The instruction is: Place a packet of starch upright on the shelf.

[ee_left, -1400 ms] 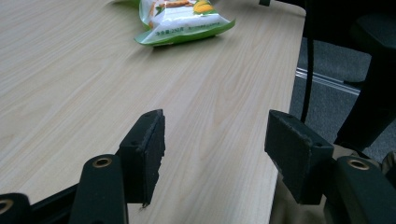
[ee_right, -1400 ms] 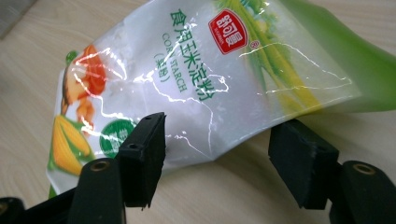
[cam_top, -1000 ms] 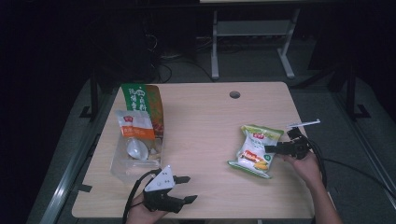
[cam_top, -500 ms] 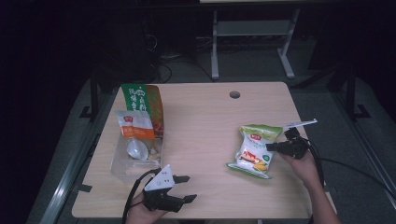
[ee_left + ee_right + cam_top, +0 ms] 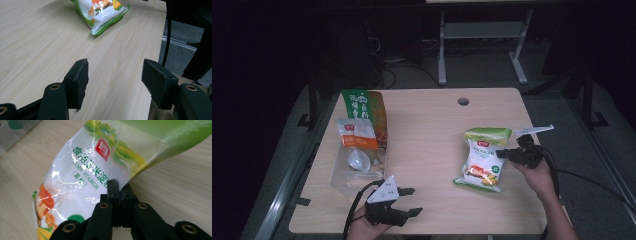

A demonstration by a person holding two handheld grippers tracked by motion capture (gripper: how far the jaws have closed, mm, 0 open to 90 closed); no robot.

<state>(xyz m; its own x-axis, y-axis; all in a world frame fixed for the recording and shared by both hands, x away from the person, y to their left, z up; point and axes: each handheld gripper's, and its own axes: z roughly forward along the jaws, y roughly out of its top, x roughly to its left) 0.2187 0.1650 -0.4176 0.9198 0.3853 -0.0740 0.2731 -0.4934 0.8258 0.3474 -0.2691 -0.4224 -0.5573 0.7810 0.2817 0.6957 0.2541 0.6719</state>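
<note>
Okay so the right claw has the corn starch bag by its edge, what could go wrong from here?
1. The right claw pinches only the thin side edge of the corn starch bag; the glossy film could slip out if lifted.
2. The powder looks heavy, so the bag may sag or swing and tear at the pinch.
3. The left claw is open near the front of the table, away from the bag, so nothing supports the bag's underside.

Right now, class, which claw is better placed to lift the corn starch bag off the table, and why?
The right claw: its jaws are already pinched shut on the edge of the corn starch bag. The left claw sits open near the table's front edge, apart from the bag.
</note>
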